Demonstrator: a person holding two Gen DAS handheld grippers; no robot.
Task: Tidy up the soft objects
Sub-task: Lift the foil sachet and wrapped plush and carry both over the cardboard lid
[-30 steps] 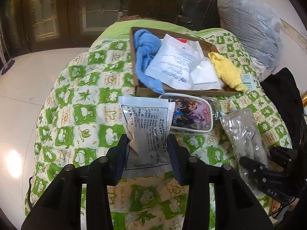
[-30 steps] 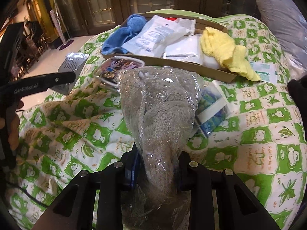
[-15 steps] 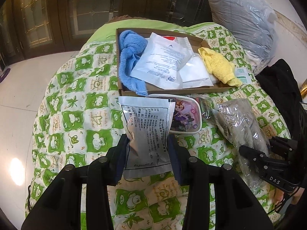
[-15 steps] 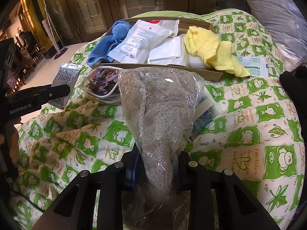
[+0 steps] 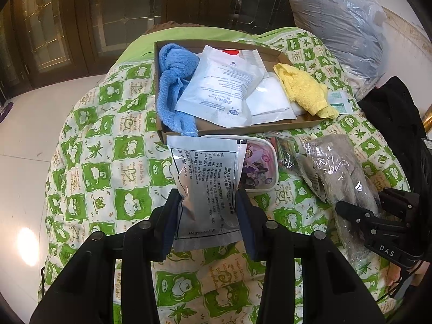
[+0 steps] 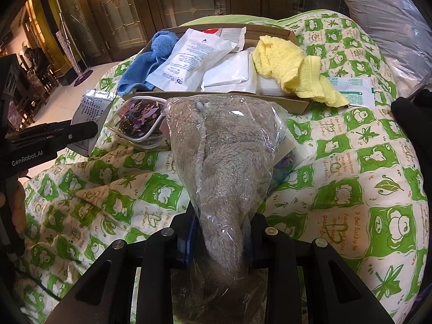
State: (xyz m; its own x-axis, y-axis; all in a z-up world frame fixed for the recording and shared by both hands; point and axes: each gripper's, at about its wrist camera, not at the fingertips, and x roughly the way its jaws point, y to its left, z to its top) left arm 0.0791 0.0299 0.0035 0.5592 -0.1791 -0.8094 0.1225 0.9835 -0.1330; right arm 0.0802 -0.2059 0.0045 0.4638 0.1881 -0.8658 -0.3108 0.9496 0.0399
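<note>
While the silver packet (image 5: 206, 189) is clamped in the left gripper (image 5: 208, 216) and the bagged grey plush (image 6: 224, 162) in the right gripper (image 6: 220, 232), both are held above the quilt (image 5: 108, 140), long axes pointed at the cardboard box (image 5: 232, 131) straight ahead; the packet is judged nearer to its front edge.

Lighting and picture quality: dim, warm indoor light.
Glare is shining on the floor tiles (image 5: 27, 240) left of the left gripper (image 5: 208, 216); fisheye edges are bending and darkening.
</note>
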